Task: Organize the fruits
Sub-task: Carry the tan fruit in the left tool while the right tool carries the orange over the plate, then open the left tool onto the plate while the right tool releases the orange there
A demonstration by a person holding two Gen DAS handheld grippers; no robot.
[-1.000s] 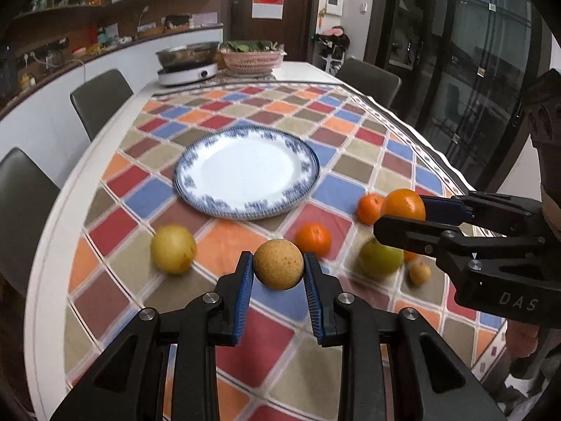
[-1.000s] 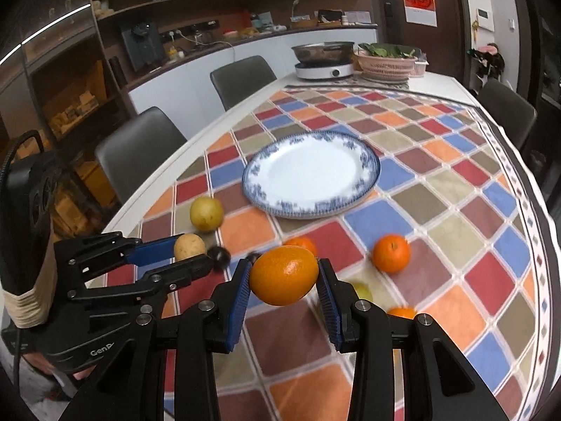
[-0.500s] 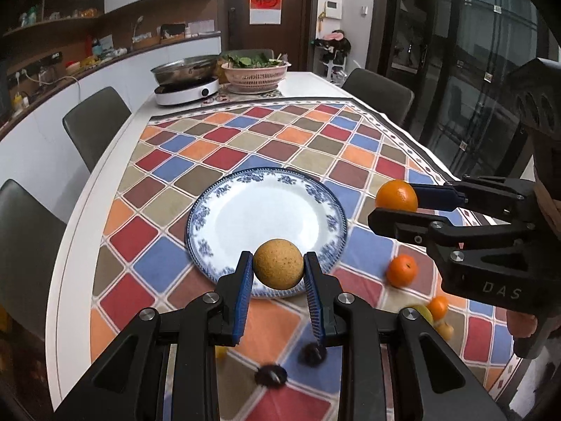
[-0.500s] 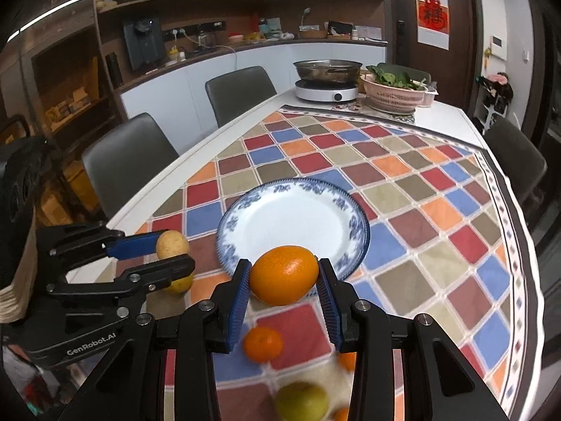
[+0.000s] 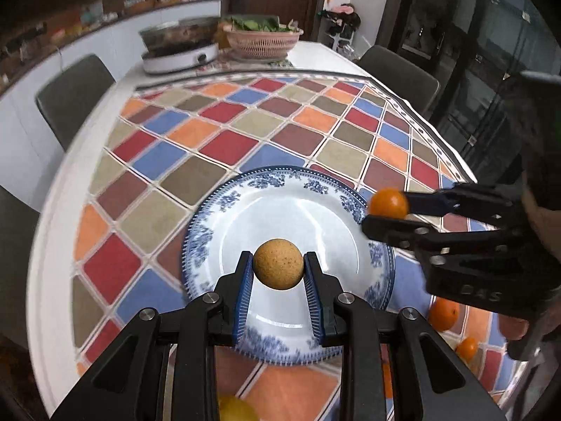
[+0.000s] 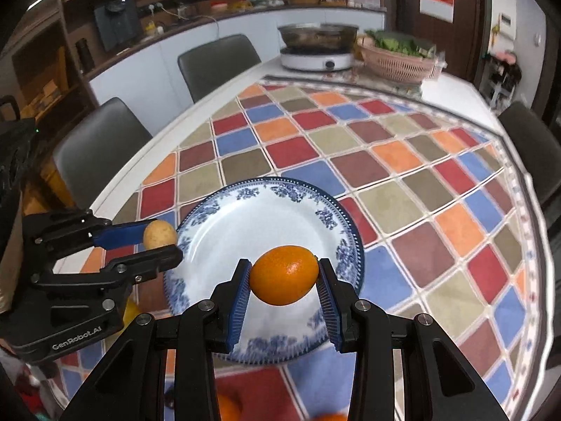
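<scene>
My left gripper is shut on a round speckled tan fruit and holds it above the near part of the blue-and-white plate. My right gripper is shut on an orange above the same plate. Each gripper shows in the other's view: the right one with its orange over the plate's right rim, the left one with its tan fruit at the plate's left rim.
Small oranges and a yellow fruit lie on the checkered tablecloth near the front edge. A cooker with a pan and a pink basket of greens stand at the far end. Chairs surround the table.
Both grippers have carried their fruits forward from the tablecloth to above the plate. The loose fruits have slid back toward the bottom of both views.
</scene>
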